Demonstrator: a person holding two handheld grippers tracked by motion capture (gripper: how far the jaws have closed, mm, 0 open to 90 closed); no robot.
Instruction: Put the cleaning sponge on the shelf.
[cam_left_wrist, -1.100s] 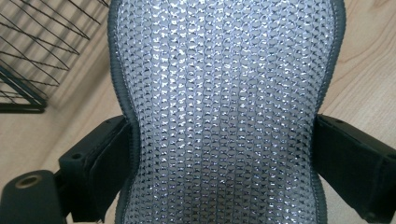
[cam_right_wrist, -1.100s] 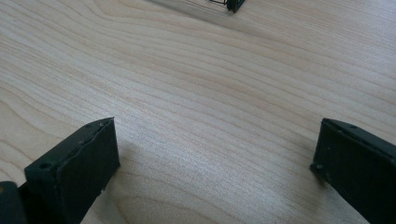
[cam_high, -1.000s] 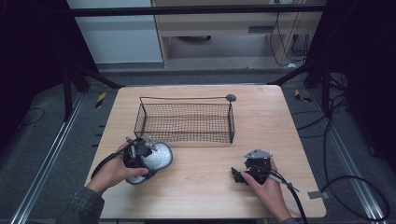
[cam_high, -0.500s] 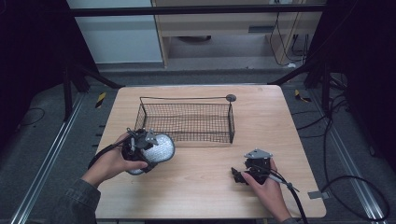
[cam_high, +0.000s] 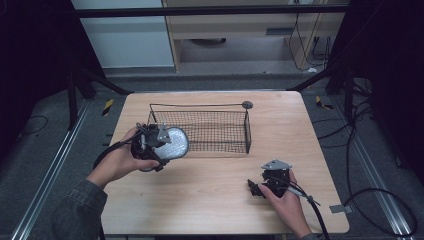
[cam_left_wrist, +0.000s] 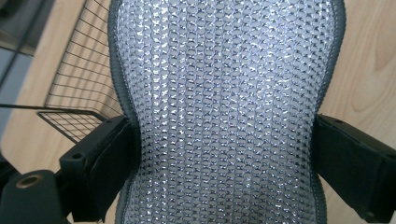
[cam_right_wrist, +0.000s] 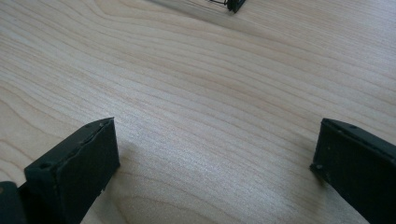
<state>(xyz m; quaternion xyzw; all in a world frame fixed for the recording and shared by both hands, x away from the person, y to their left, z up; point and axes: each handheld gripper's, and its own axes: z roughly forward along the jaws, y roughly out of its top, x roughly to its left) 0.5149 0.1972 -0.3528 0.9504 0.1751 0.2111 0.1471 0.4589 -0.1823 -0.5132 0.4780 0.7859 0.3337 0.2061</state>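
My left gripper (cam_high: 160, 147) is shut on a silvery mesh scrubbing pad (cam_high: 172, 143) with a grey rim, lifted off the table at the left front corner of the black wire basket (cam_high: 200, 131). In the left gripper view the pad (cam_left_wrist: 219, 107) bulges between both jaws, which squeeze its sides, and the basket's wire wall (cam_left_wrist: 84, 74) stands just beyond at the left. My right gripper (cam_high: 257, 188) rests low on the wooden table (cam_high: 210, 195) at the front right, open, with bare wood (cam_right_wrist: 210, 140) between its jaws.
The basket's long handle ends in a round disc (cam_high: 247, 104) at its back right corner. A basket corner (cam_right_wrist: 233, 4) shows at the top of the right gripper view. Cables trail from both grippers over the table edges.
My left gripper has carried the mesh pad up and toward the back right, from the table's front left to the basket's left front corner. The right gripper has stayed still.
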